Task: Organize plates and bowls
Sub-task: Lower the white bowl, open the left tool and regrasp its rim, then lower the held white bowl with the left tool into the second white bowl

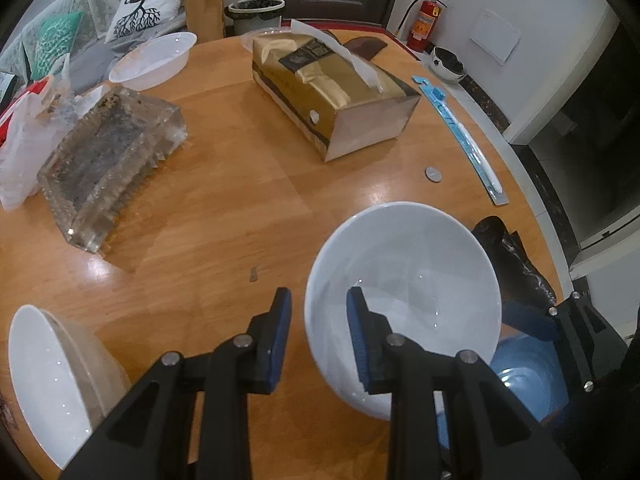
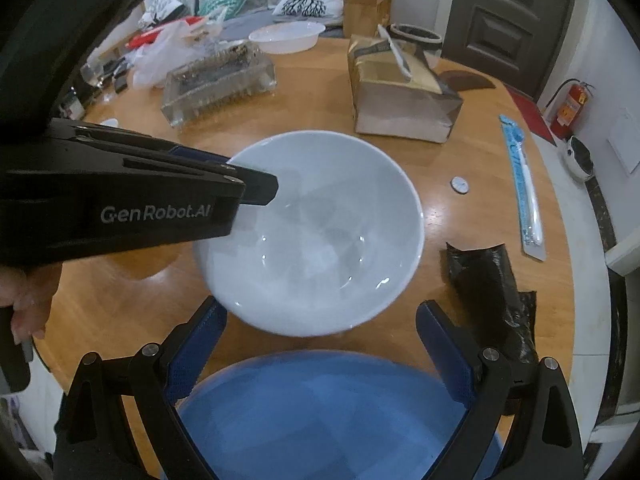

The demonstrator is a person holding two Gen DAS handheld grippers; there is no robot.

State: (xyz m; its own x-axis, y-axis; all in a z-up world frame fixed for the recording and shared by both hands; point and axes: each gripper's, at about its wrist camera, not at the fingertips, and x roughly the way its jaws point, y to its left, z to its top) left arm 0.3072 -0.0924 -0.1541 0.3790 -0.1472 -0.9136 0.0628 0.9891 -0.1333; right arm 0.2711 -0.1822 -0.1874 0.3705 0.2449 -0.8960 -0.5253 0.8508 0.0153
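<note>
A white bowl is tilted just above the wooden table; it also shows in the right wrist view. My left gripper straddles its near rim, one finger inside and one outside, with a gap visible. It shows from the side in the right wrist view. A blue plate lies near the table's front edge, between the wide-open fingers of my right gripper. The plate's edge shows in the left wrist view. A second white bowl sits at the front left.
A gold tissue box, a clear glass tray, a white basin, a blue packaged toothbrush, a coin-like disc and a black plastic bag lie on the table. White bags sit at its left edge.
</note>
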